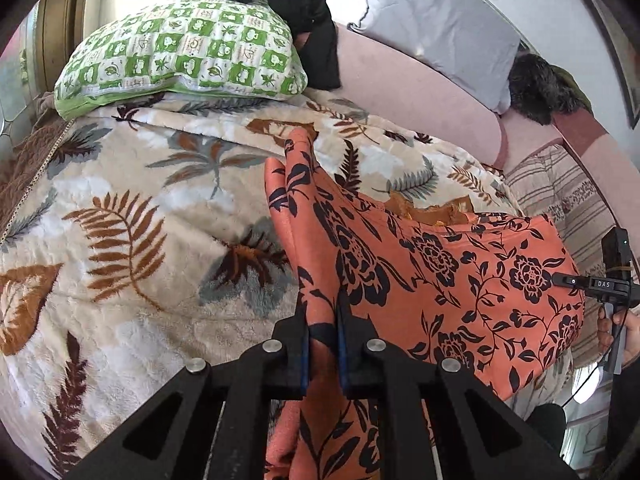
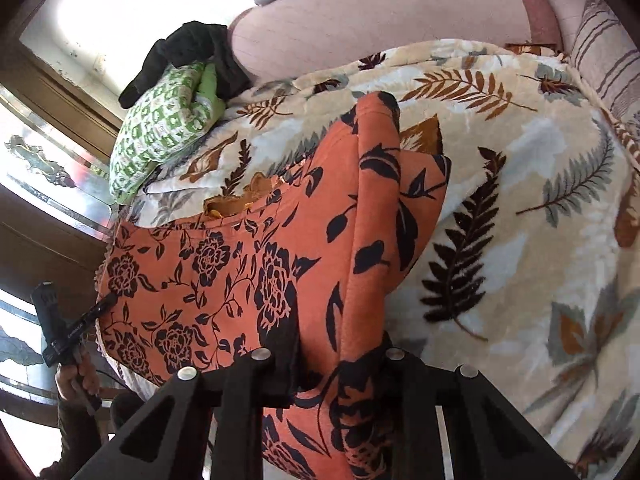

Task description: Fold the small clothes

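Right now your left gripper (image 1: 323, 344) has its jaws clenched on a pinch of the orange floral garment (image 1: 460, 280), a narrow ridge of cloth standing up between the blue pads. From that pinch the fabric runs away from you in a long creased ridge toward the far sleeve-like end, and spreads off to the right as a taut sheet toward your other hand.

Your right gripper (image 2: 340, 364) is likewise clamped on the garment (image 2: 224, 280), a thicker bunch of cloth filling the gap between its fingers. From there the cloth stretches left toward the left tool, seen at the frame edge, with a fold rising ahead.

So the garment hangs between your two grips, lifted off the leaf-print blanket (image 1: 120, 208), its held edge running side to side from one hand to the other. Both hands are equally on it; the free bulk lies forward of the jaws, toward the green checked pillow (image 1: 180, 52). I judge the next move carries both grips forward together to lay the fold.
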Available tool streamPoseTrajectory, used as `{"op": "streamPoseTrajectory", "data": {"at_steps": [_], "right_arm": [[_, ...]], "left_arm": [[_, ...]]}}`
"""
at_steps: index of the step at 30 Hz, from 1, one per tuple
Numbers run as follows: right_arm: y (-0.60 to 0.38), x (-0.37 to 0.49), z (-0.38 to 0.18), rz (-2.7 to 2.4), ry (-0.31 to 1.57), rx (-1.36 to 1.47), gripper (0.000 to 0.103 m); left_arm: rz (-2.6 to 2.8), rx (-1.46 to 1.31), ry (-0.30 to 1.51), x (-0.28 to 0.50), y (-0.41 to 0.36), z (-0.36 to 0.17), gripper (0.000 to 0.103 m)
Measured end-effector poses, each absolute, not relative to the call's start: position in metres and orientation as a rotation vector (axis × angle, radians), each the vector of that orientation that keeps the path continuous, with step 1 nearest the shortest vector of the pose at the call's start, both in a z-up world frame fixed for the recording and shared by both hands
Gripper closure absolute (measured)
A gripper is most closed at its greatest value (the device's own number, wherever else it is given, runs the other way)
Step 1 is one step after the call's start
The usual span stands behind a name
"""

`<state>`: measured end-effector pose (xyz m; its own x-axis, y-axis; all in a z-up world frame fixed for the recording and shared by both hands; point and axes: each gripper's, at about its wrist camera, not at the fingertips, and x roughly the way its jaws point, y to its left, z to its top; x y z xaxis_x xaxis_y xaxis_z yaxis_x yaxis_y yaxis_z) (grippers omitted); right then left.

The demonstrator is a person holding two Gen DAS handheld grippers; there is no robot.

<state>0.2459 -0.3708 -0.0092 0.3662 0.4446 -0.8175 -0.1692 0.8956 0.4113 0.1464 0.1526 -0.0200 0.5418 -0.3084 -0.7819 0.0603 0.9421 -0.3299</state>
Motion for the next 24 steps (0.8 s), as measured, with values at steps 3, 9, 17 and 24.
{"op": "streamPoseTrajectory", "data": {"at_steps": [3, 9, 17, 24], "right_arm": [[-0.382, 0.217, -0.042, 0.392, 1.131, 0.283, 0.073], [-0.408, 0.210, -0.121, 0.244, 1.153, 0.371, 0.030], [-0.402, 0.212, -0.050, 0.336, 0.956, 0.420, 0.027], [-0.430, 0.230, -0.124, 0.260, 1.060, 0.729, 0.031]], "left_arm": [[-0.234, -0.284, 1.048, 0.152, 0.156, -0.067, 0.085], [-0.095, -0.278, 1.050, 0.147, 0.174, -0.103, 0.063], [-0.183, -0.214, 0.920, 0.128, 0.143, -0.052, 0.037], [-0.202, -0.233, 0.986, 0.119, 0.108, -0.072, 0.032]]}}
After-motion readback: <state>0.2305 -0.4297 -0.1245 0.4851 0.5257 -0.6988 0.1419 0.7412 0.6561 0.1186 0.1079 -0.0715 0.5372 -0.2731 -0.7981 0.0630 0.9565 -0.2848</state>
